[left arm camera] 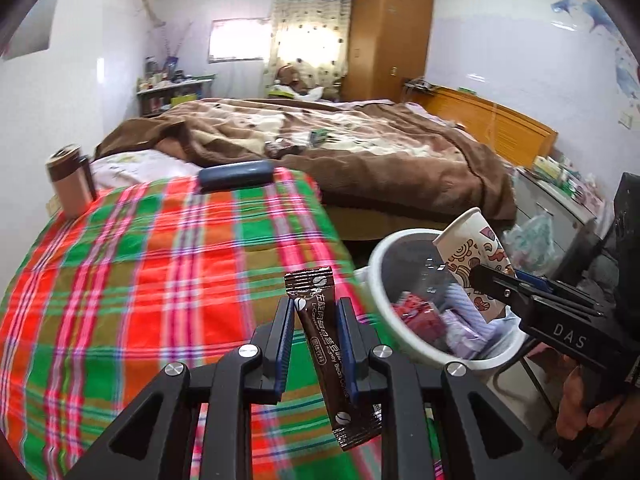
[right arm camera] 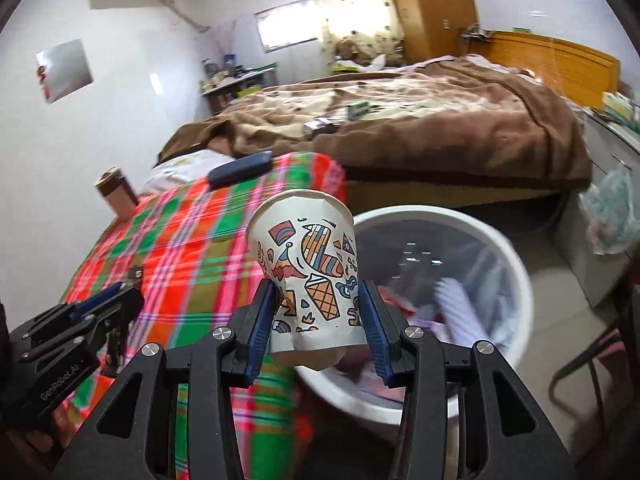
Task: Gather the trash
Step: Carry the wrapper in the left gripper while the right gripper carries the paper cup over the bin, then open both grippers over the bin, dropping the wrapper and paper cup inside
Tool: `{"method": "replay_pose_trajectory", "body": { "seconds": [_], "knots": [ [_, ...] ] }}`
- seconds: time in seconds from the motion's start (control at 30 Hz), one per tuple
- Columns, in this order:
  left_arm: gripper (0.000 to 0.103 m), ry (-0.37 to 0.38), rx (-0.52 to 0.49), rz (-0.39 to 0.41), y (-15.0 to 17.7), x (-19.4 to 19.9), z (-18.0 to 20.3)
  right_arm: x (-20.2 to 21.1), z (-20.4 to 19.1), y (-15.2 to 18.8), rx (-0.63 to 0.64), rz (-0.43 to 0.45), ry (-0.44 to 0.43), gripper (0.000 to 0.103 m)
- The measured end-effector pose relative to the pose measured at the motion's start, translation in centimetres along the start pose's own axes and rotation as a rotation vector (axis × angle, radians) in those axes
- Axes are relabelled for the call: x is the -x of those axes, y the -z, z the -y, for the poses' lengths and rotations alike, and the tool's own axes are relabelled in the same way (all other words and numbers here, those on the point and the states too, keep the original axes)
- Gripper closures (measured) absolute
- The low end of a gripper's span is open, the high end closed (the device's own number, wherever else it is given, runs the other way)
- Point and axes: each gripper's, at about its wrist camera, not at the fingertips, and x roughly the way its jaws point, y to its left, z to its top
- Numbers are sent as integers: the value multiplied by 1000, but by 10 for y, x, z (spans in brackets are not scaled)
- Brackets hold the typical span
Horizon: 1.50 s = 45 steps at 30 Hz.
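Note:
My left gripper [left arm camera: 316,308] is shut on a brown coffee sachet [left arm camera: 326,344] and holds it upright above the plaid tablecloth [left arm camera: 160,272]. My right gripper [right arm camera: 318,296] is shut on a patterned paper cup [right arm camera: 308,268], held over the near rim of the white trash bin [right arm camera: 516,264]. In the left wrist view the cup [left arm camera: 476,260] and right gripper [left arm camera: 496,284] hang over the bin [left arm camera: 380,256], which holds red and purple wrappers. The left gripper [right arm camera: 120,296] shows at the left of the right wrist view.
A brown thermos mug [left arm camera: 70,182] and a dark blue case [left arm camera: 236,174] sit on the plaid table. A bed with a brown blanket [left arm camera: 360,148] lies behind. A cabinet [left arm camera: 552,204] with a plastic bag stands right of the bin.

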Motion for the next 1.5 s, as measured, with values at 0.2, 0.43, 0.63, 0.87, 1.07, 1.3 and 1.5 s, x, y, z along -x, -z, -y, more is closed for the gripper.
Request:
{"method": "replay_pose_trajectory", "body": {
  "seconds": [0.2,0.43,0.63,0.87,1.07,1.3,1.5],
  "knots": [
    [81,55,-39,-13,-9,-18,32,0,23,1,-36,14,125,58],
    [81,113,-75,-61,-9,-46,63,-8,47,4,-77,-15,172,58],
    [81,129,-102,-81,-11,-62,83,-14,61,5,-98,-41,191,57],
    [81,127,-116,-117,-12,-81,93,-25,67,10,-73,-100,205,53],
    [71,77,-105,-137,-6,-86,92,-20,68,13,-60,-84,221,41],
    [50,66,-81,-87,-2,-66,83,-5,64,17,-66,-36,205,41],
    [49,35,-54,-51,4,-46,73,7,45,23,-21,22,216,41]
  ]
}}
